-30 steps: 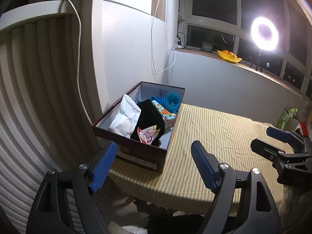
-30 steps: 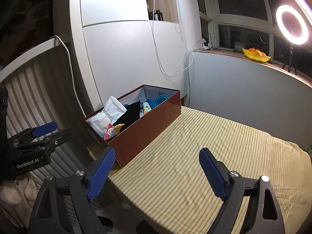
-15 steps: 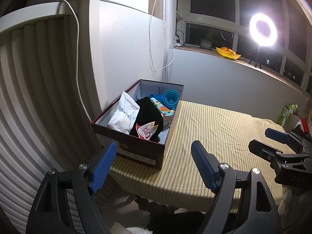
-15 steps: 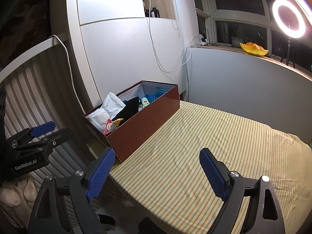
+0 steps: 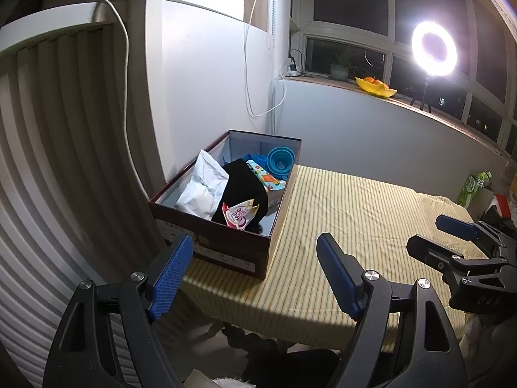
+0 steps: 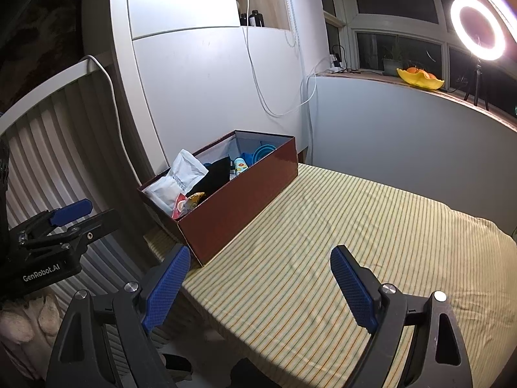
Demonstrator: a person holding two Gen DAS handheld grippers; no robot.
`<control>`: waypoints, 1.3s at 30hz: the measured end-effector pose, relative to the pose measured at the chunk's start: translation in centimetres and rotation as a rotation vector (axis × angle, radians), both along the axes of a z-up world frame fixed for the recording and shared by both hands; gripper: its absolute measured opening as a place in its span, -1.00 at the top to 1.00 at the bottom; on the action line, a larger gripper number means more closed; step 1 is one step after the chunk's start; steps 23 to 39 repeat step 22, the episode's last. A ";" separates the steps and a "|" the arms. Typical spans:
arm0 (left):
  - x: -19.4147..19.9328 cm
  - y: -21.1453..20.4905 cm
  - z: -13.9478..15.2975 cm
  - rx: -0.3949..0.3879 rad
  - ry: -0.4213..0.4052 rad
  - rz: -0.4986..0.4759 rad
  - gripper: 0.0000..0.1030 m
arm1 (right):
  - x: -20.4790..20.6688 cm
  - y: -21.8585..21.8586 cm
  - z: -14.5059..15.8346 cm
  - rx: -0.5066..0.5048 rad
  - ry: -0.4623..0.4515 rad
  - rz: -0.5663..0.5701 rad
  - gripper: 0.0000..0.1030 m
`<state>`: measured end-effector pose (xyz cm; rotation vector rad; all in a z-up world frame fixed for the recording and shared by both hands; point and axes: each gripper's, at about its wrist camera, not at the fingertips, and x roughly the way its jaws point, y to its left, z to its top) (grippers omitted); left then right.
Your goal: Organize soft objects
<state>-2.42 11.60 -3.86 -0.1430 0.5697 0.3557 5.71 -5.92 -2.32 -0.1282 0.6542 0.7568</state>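
Hovering near the box [image 5: 226,245]: both grippers' fingers [image 5: 171,278] [image 6: 350,287] spread wide, empty.

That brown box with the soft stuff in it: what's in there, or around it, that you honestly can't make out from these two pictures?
- Right wrist view: the near wall of the box hides its floor and the lower part of everything inside.
- Left wrist view: the black cloth covers whatever lies beneath it.
- Left wrist view: print on the white pouch is too small to read.
- Both views: the grippers cut off the table's near edge.
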 end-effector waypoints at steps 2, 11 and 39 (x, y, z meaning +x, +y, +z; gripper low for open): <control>0.0 0.1 0.0 0.002 -0.001 -0.001 -0.54 | 0.0 0.0 -0.1 0.000 0.001 -0.001 -0.67; 0.3 0.0 -0.1 -0.002 0.002 -0.006 -0.54 | 0.2 -0.3 -0.2 0.000 0.006 -0.005 -0.67; 0.5 0.0 -0.5 0.003 0.001 -0.009 -0.54 | 0.5 -0.6 -1.1 -0.007 0.021 -0.013 -0.67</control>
